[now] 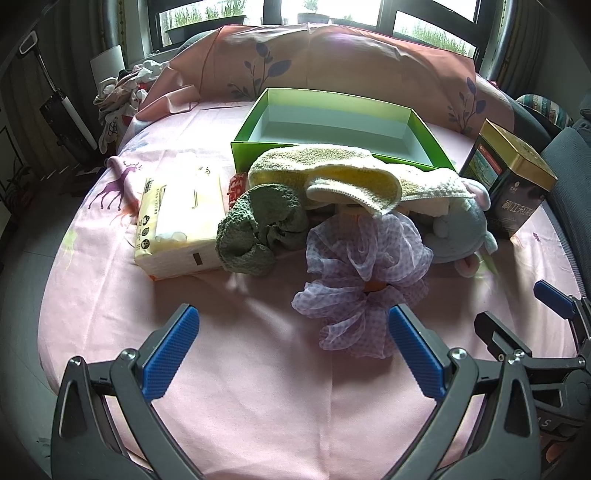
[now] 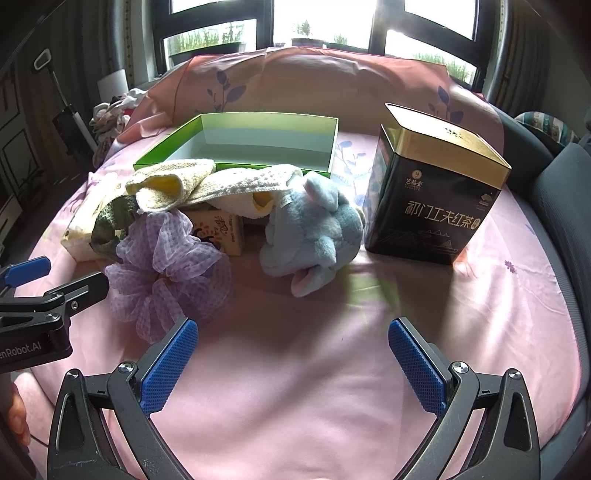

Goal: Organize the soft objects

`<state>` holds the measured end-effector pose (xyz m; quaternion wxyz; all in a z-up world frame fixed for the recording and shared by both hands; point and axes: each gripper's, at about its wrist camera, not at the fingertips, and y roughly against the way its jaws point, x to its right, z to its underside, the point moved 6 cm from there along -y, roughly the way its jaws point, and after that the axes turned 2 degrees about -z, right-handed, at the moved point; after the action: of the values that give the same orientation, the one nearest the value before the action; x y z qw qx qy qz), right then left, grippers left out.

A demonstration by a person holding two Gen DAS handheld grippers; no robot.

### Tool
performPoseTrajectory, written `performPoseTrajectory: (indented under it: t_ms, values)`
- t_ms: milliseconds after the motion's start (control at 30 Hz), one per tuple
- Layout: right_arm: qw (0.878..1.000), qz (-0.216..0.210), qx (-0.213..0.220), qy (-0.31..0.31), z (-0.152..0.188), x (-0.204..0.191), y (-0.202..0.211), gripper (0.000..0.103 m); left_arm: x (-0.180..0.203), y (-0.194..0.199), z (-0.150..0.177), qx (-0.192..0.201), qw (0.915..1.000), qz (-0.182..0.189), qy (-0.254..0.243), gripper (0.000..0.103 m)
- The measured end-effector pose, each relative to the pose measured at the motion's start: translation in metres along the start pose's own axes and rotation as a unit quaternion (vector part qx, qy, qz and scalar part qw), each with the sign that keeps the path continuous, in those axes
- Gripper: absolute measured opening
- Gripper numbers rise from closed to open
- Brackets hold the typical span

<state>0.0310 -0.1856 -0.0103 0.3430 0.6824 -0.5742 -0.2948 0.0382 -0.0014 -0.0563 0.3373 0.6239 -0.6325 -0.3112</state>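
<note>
Window: your view ends at a dark-framed window [image 1: 321,14], bright daylight, plants outside.
Bed: you face a pink sheet [image 1: 258,369] and leaf-print pillow [image 1: 314,62].
Left: dark curtain [image 1: 70,44].

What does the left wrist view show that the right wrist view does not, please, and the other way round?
Only the left wrist view shows the tissue pack whole, lying flat left of the pile. Only the right wrist view shows the small orange carton behind the purple mesh puff plainly, and the tea tin whole. Both show the empty green box, the yellow towel, the green knitted cloth, the blue plush toy, and both grippers open.
</note>
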Motion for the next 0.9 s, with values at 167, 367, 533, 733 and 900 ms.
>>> performPoseTrajectory:
  t_ms: [167,367,533,733,900]
  values:
    - [1.0,-0.025,-0.004,0.002,0.003,-0.005,-0.003,0.103,-0.003,-0.006,0.0,-0.017,0.9988,0.042,0.02,0.102]
    - [0.998,-0.067,-0.01,0.017,0.007,-0.018,-0.007,0.103,-0.001,-0.013,0.0,-0.038,0.9929,0.103,0.045,0.102]
    - [0.992,-0.125,-0.016,0.021,0.01,-0.034,-0.016,0.103,0.005,-0.021,-0.002,-0.05,0.9843,0.159,0.059,0.102]
    - [0.982,-0.186,-0.035,0.016,0.011,-0.057,-0.046,0.103,0.01,-0.043,-0.01,-0.071,0.9764,0.191,0.072,0.086]
    - [0.975,-0.215,-0.048,0.014,0.009,-0.066,-0.058,0.068,0.008,-0.048,-0.012,-0.077,0.9721,0.207,0.079,0.048]
